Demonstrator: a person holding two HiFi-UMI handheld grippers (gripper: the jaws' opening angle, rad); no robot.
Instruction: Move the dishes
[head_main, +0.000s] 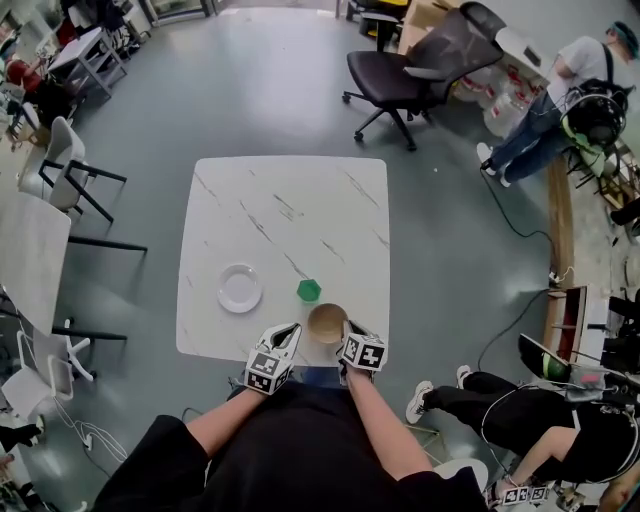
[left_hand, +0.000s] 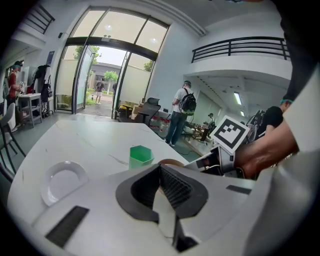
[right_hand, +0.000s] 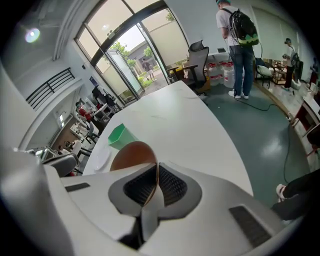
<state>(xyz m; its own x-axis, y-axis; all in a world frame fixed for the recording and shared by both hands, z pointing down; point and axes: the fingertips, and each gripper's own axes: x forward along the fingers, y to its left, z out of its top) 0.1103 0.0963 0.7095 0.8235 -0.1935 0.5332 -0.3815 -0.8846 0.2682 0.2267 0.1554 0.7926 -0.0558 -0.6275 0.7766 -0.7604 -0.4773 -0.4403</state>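
At the near edge of the counter (head_main: 290, 200), a square white top with thin dark veins, the round brown dish (head_main: 327, 322) has its open side facing up; being round, it shows no long axis. The right gripper (head_main: 348, 336) is clamped on the dish's rim at its near right side, and the right gripper view shows the thin brown wall pinched between the ribbed pads. Whether the dish rests on the counter or hangs just above it cannot be told. The left gripper (head_main: 288, 333) is just left of the dish, its jaws pressed together with nothing between them. A green hexagonal cup (head_main: 309, 290) stands upright just beyond the dish, and a white plate (head_main: 240, 288) lies flat to the cup's left, apart from it. Each gripper carries a marker cube (head_main: 265, 372) printed with black-and-white squares, the only print that can be made out. A grey floor (head_main: 280, 80) surrounds the counter. A black office chair (head_main: 415, 65) stands past the far right corner and a white chair (head_main: 60, 165) to the left. A standing person with a backpack (head_main: 570, 90) is at upper right, and tall glass doors (left_hand: 100, 75) let in daylight.
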